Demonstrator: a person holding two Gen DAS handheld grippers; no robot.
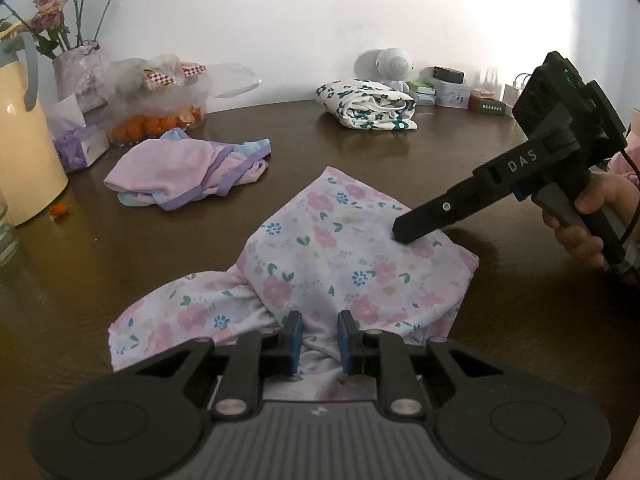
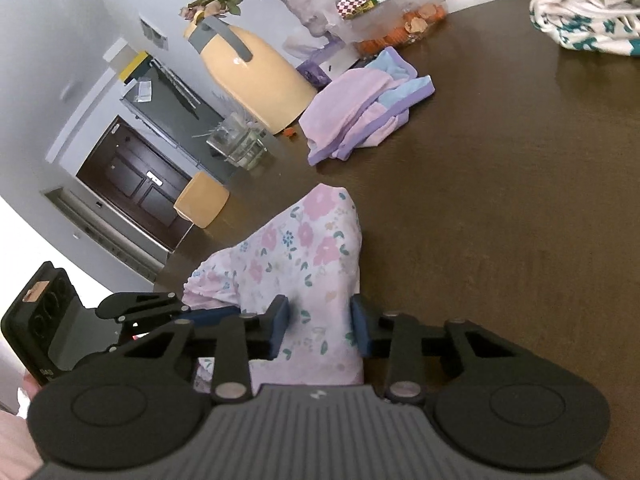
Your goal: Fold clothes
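Pink floral garment (image 1: 320, 264) lies across the frame's lower centre between my left claw's (image 1: 320, 342) parted pads, long axis slanting upper right toward my right claw (image 1: 404, 234), also parted.

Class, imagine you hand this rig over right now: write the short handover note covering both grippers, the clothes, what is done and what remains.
Left gripper: open, fingers either side of the near edge of the pink floral garment, not clamped.
Right gripper: open, straddling the same garment's other side.
The garment lies partly folded on the brown table.
Done: the green floral garment sits folded at the far side.
Left: finish this fold, then the lilac and blue garment, still crumpled near the tissue box.
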